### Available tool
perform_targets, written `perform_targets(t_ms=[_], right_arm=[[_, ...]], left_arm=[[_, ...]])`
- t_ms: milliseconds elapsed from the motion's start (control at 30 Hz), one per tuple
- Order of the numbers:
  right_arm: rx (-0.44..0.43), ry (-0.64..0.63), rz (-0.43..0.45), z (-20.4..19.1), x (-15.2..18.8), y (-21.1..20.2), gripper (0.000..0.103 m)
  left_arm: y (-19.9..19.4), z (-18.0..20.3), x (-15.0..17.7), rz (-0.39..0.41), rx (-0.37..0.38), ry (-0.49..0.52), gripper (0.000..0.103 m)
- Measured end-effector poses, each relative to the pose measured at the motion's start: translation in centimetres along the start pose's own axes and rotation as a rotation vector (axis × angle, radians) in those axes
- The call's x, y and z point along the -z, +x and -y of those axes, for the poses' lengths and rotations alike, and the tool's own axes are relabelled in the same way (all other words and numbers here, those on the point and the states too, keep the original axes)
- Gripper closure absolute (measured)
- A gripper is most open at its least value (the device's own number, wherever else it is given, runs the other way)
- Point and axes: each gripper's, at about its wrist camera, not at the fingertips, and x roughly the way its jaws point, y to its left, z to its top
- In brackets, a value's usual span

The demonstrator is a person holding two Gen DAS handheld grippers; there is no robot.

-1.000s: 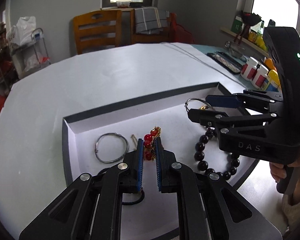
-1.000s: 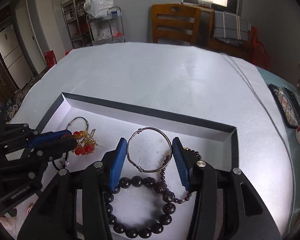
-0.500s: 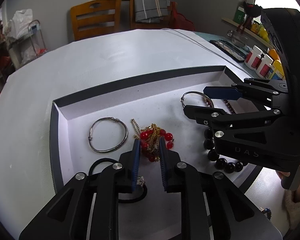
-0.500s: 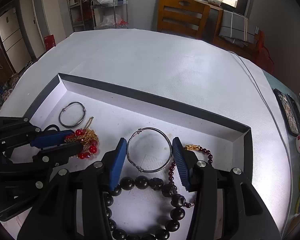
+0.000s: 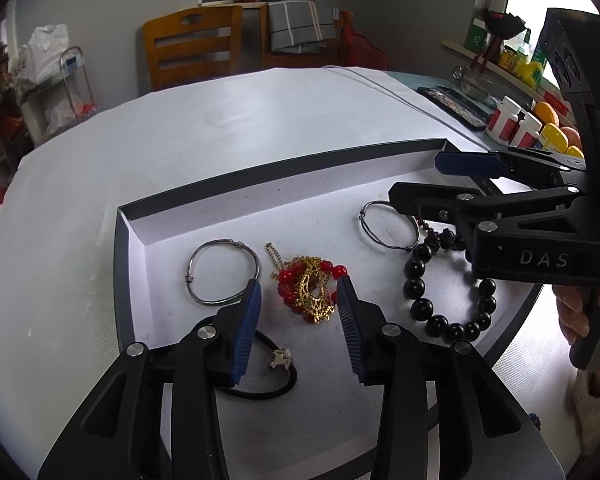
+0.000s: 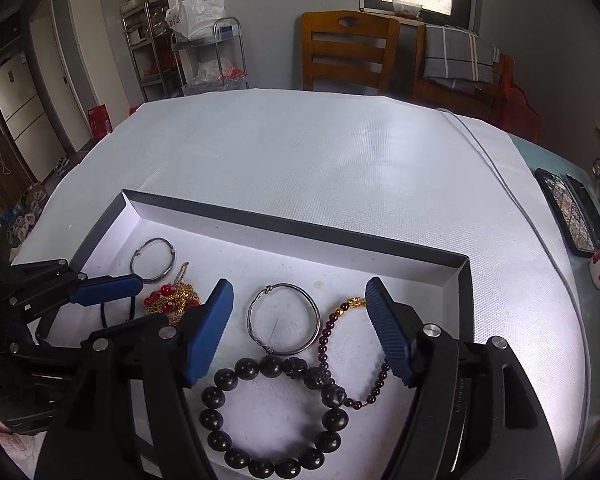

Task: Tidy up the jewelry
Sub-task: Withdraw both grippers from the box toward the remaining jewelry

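In tray (image 5: 129, 248): red-and-gold chain (image 5: 308, 286) lies between left gripper (image 5: 298, 292) jaws, opening, untouched.
Right gripper (image 6: 300, 300): jaws opening, released, above silver bangle (image 6: 283, 319).

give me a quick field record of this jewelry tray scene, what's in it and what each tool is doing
container: shallow grey-rimmed tray with white floor, on a white-covered table
far-left item: silver bangle
next item: red bead and gold chain piece, lying loose between the left tool's pads
centre item: second silver bangle
near item: large black bead bracelet
right item: small dark red bead bracelet with gold charm
near-left item: black hair tie
left tool: jaws opening, nothing gripped
right tool: jaws opening above centre bangle, nothing gripped
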Motion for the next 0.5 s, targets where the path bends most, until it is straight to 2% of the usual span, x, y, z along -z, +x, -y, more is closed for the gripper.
perform_targets(t_ms=[133,233,300,333,367,433,500], right_arm=[[-0.015,0.015,0.033,0.5,-0.1,-1.9,0.030],[-0.027,0.023,0.087,0.8,0.1,-4.6,0.021],[-0.035,0.020,0.120,0.9,0.3,-6.5,0.019],[-0.031,0.013,0.136,0.9,0.5,-7.5,0.016],[-0.024,0.004,0.151,0.8,0.8,-8.4,0.014],[-0.007,-0.009,0.184,0.8,1.4,-10.3,0.005],[0.008,-0.022,0.203,0.9,2.3,-11.9,0.006]], left_arm=[[-1.4,0.6,-0.3,0.029,-0.053,0.020,0.045],[-3.2,0.8,-0.5,0.041,-0.065,0.018,0.045],[-4.4,0.8,-0.5,0.047,-0.054,0.005,0.035],[-5.1,0.9,-0.5,0.062,-0.064,0.001,0.024],[-5.9,0.9,-0.4,0.080,-0.073,-0.002,0.020],[-7.4,0.8,-0.1,0.098,-0.054,-0.017,0.020],[-8.7,0.9,0.4,0.106,-0.047,-0.028,0.020]])
